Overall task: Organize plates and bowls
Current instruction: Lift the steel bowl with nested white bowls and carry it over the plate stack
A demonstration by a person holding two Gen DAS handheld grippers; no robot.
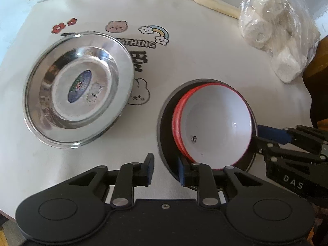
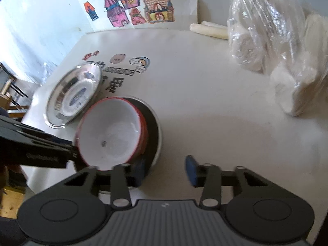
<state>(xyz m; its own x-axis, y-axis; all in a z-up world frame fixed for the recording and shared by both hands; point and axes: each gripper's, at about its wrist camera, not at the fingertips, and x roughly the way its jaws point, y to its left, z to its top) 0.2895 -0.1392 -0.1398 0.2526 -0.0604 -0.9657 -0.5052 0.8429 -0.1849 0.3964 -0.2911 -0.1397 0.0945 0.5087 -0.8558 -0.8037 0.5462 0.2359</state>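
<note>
The red bowl [image 1: 213, 125] sits tilted in the dark bowl [image 1: 164, 123], at one o'clock of the spread left tool [image 1: 166, 170]; right tool [image 2: 164, 170] also spread.

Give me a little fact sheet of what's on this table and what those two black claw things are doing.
Surface: white table with cartoon stickers
Steel plate: shiny, lying alone on the left, untouched
Red bowl: red outside, white inside, sitting tilted in a dark bowl
Left gripper: open, right finger at the dark bowl's near rim
Right gripper: open, left finger by the same stack
Background: plastic bag of white rolls, house drawings on the wall
</note>
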